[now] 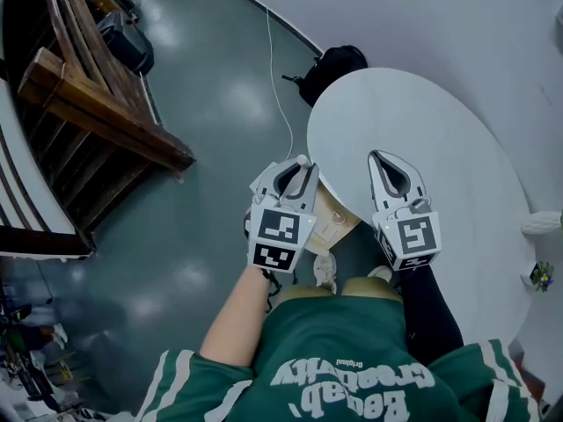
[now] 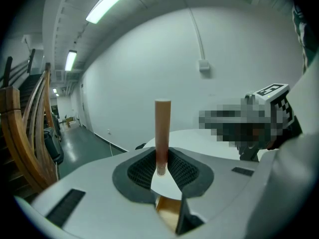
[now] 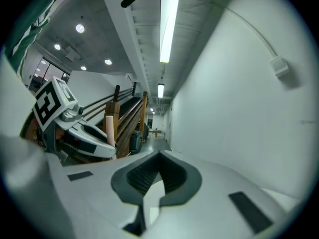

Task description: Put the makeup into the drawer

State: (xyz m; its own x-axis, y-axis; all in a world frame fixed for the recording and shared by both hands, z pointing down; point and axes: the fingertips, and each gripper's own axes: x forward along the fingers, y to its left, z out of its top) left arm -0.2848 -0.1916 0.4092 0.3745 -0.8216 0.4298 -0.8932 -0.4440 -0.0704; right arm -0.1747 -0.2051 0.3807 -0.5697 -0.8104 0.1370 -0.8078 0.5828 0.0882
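Note:
A slim peach-brown makeup tube (image 2: 162, 128) stands upright between the pads of my left gripper (image 2: 162, 156), which is shut on its lower end. In the head view the left gripper (image 1: 303, 163) hangs over the floor just left of the white round table (image 1: 440, 130). My right gripper (image 1: 378, 156) is over the table's near edge, beside the left one. Its jaws meet at the tips with nothing between them (image 3: 159, 156). A light wooden drawer (image 1: 339, 220) shows below the table's edge between the two grippers. From the right gripper view the left gripper (image 3: 75, 128) and the tube (image 3: 110, 128) show at the left.
A wooden stair frame (image 1: 97, 104) fills the left side. A black bag (image 1: 334, 67) lies on the grey floor behind the table, with a thin cable (image 1: 277, 86) running past it. A white object (image 1: 541, 224) and a small plant (image 1: 541, 276) sit at the table's right edge.

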